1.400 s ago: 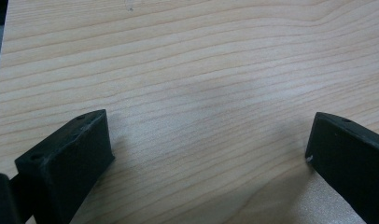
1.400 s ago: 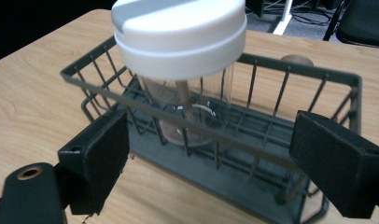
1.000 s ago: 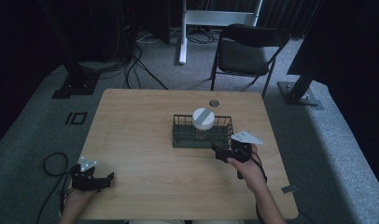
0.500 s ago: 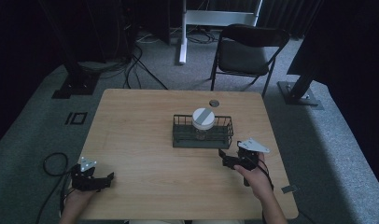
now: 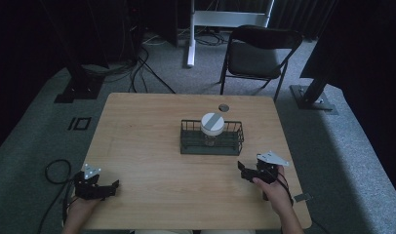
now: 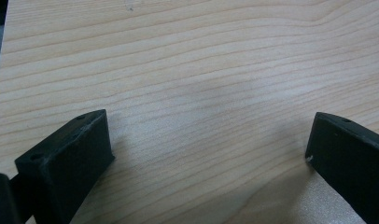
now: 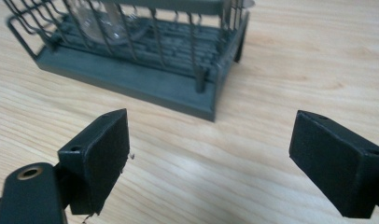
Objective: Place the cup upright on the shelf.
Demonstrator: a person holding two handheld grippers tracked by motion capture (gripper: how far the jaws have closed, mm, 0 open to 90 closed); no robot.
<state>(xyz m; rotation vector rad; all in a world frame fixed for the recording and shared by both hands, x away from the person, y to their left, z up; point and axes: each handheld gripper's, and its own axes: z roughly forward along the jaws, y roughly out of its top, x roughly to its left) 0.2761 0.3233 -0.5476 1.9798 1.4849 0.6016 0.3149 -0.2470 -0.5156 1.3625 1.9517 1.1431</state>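
By the dark wire basket (image 5: 212,138), the right gripper (image 5: 249,171) has backed off, jaws apart. White-lidded glass jar (image 5: 212,125) sits inside, so that looks done. Left gripper (image 5: 104,187) idles open too.

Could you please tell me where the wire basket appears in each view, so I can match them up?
High view: the basket stands mid-table, holding a white-lidded jar, ahead and left of the right gripper.
Left gripper view: bare table between the open fingers; no basket.
Right gripper view: the basket is at upper left, beyond the fingers.
Shared landmark: the wood-grain table.
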